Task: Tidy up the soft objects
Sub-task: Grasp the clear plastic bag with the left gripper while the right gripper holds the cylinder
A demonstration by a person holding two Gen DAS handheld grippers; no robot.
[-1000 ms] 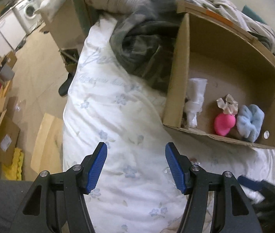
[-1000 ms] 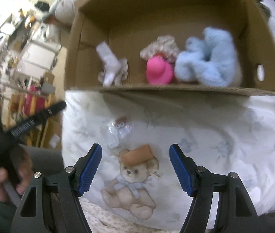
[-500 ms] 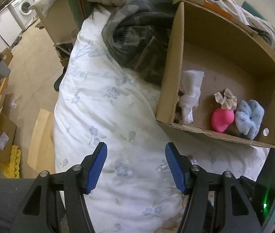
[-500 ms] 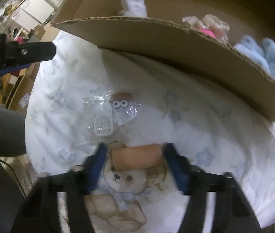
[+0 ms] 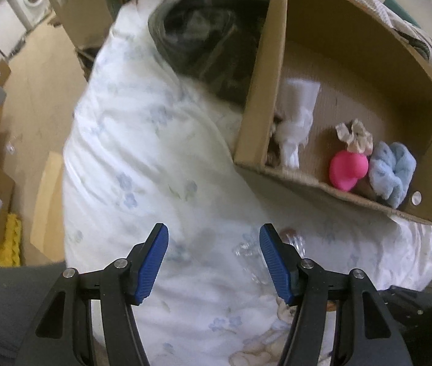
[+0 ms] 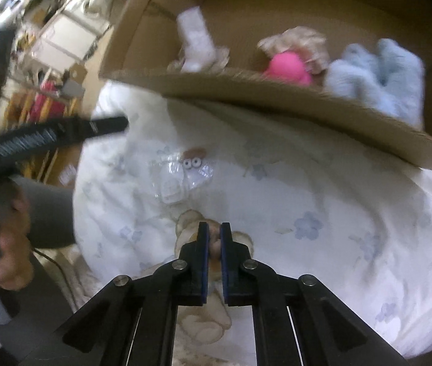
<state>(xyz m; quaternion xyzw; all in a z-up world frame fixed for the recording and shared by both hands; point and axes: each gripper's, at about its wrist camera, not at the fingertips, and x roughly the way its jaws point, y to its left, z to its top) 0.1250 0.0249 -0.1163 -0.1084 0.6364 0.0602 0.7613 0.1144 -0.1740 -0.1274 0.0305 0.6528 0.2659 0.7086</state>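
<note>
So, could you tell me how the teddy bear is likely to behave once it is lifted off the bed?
Probably light and floppy: the right tool pinches only a bit near the teddy bear's head, so the plush body likely dangles. Its fabric should resist slipping.

Duvet: white, pale blue flower print. Cardboard box: plain brown. Inside: pink toy, light blue plush, white cloth. Teddy bear: beige. Gripper pads: blue.

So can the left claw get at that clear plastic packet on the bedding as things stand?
Probably yes. The left claw is open and empty, and the clear plastic packet lies uncovered on the bedding just ahead of its right finger, short of the cardboard box.
</note>
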